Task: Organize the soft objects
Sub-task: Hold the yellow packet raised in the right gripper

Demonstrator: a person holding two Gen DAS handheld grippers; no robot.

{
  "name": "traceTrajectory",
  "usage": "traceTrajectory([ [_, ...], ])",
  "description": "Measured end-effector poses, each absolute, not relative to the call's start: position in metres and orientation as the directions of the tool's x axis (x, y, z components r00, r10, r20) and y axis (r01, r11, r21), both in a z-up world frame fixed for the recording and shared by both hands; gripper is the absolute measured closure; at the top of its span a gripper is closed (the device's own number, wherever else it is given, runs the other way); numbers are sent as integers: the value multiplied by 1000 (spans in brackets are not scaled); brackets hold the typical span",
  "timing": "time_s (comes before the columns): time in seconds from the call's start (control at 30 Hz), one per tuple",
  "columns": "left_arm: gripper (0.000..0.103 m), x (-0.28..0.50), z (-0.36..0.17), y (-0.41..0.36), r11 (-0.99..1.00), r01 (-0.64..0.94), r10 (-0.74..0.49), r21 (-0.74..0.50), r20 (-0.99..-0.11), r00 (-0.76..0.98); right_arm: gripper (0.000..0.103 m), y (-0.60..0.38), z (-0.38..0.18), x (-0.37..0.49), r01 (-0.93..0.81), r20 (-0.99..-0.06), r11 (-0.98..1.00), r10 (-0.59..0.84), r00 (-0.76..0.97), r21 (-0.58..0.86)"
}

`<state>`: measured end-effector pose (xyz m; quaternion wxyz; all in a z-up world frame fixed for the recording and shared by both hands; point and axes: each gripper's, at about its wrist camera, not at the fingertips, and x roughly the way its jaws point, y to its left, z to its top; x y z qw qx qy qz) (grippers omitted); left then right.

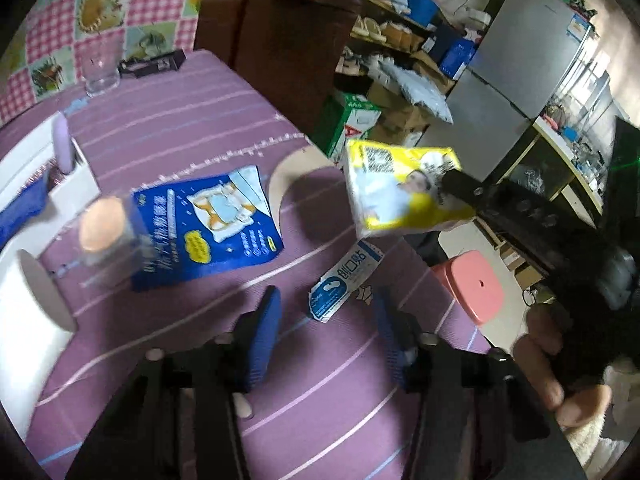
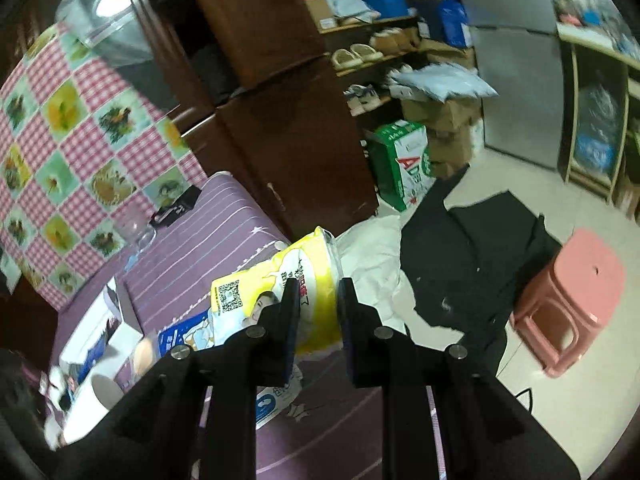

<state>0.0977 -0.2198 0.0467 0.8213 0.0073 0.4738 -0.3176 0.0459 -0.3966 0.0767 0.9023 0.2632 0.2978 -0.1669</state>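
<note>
R gripper [image 2: 318, 308] clamps soft yellow-white plastic tissue pack [image 2: 304, 300], up off the purple striped tablecloth [image 1: 180, 112].
L gripper [image 1: 326, 320] fingers wide apart, nothing between; pack at its 1 o'clock.

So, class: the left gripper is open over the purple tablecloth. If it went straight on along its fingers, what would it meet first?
Most likely the small white-and-blue plaster packet, lying on the tablecloth just ahead between the left gripper fingers. Depth is unclear, so it might pass just above it.
</note>
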Motion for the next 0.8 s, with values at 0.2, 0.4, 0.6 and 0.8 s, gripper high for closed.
traceTrajectory([
  [0.2,74,107,27,-227,808,501,-503,-311,-807,309,82,-395,76,46,436,-630,811,-110,769,390],
  [0.4,83,109,22,-234,821,502,-469,-273,-824,317,82,-392,76,43,421,-632,818,-93,769,392],
  [0.6,88,108,19,-238,822,510,-452,-254,-835,313,82,-393,74,43,423,-639,813,-84,765,399],
  [0.8,100,108,15,-241,825,508,-440,-248,-846,302,82,-393,74,43,422,-638,815,-85,765,398],
])
